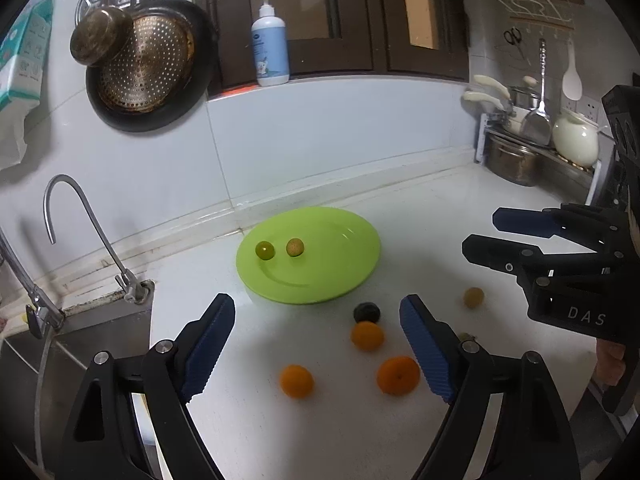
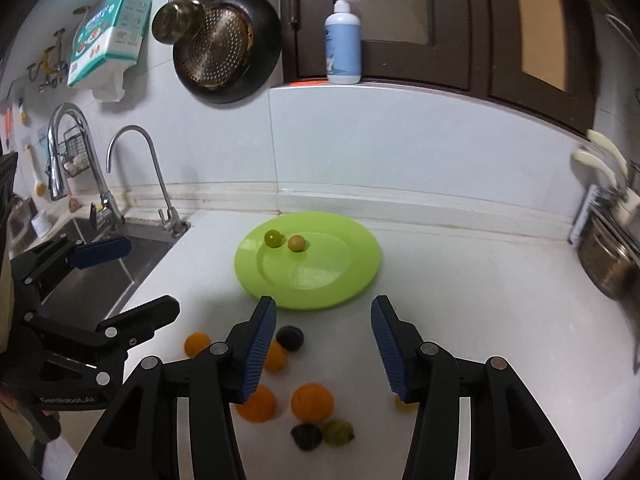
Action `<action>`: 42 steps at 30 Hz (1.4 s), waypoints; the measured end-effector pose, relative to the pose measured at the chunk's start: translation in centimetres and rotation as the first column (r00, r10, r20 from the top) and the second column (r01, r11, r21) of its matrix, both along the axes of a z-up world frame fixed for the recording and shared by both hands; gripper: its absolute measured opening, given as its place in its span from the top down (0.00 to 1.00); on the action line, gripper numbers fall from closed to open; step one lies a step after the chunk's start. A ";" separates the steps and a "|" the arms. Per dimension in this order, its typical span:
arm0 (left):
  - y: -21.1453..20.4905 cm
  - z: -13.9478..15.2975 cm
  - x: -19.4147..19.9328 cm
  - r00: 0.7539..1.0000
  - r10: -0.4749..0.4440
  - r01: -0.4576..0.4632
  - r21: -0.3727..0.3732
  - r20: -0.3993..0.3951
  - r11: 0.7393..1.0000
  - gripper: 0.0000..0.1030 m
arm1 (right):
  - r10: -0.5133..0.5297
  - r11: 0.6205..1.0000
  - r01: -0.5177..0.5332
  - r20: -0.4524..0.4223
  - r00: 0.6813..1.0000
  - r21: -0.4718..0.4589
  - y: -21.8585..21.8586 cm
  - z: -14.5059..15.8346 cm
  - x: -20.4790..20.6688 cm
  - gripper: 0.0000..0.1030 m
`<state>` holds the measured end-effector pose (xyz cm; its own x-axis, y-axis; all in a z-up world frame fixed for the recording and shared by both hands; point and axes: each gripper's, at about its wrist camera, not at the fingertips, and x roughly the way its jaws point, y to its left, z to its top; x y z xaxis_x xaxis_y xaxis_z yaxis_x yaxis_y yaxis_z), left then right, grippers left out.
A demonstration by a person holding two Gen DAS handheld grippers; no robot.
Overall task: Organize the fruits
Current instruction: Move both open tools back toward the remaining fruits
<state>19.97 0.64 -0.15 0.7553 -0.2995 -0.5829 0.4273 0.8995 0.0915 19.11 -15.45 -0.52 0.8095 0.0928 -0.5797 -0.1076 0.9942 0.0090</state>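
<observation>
A green plate [image 1: 340, 276] [image 2: 352, 280] lies on the white counter and holds a small green fruit [image 1: 264, 249] [image 2: 273, 238] and a small tan fruit [image 1: 295, 247] [image 2: 297, 243]. In front of it lie several oranges [image 1: 367, 335] [image 1: 398, 375] [image 1: 296, 381] [image 2: 312, 402], a dark fruit [image 1: 366, 312] [image 2: 289, 337], a small tan fruit [image 1: 473, 297], another dark fruit [image 2: 306, 436] and a greenish fruit [image 2: 338, 432]. My left gripper [image 1: 316, 344] is open and empty above the oranges. My right gripper [image 2: 324, 344] is open and empty, and also shows in the left wrist view [image 1: 480, 232].
A sink [image 2: 92, 276] with two taps [image 1: 80, 220] lies left of the counter. Pans [image 1: 148, 64] hang on the wall. A soap bottle [image 1: 270, 44] stands on the ledge. A rack with pots [image 1: 532, 148] stands at the right.
</observation>
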 end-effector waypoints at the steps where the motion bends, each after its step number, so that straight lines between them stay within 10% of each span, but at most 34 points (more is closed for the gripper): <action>1: 0.0 0.0 -0.3 1.000 0.001 -0.001 -0.001 0.003 1.000 0.18 | -0.007 1.000 0.007 0.001 1.000 0.002 -0.1 0.0 -0.4 0.51; 18: -2.5 -2.3 -4.3 0.998 -0.027 0.023 0.066 0.057 0.998 0.13 | -0.097 0.995 0.095 -0.053 0.994 -0.039 -2.7 -1.8 -5.0 0.51; 42: -5.2 -9.4 -1.8 0.989 -0.081 0.099 0.144 -0.123 0.985 0.22 | 0.167 0.957 -0.222 -0.271 0.948 -0.186 -2.0 -9.7 -2.6 0.51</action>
<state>18.14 -4.56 -9.57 0.6538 -0.2664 -0.7082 0.5216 0.8368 0.1668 16.48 -17.48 -10.18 0.6140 0.0874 -0.7844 -0.3207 0.9357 -0.1468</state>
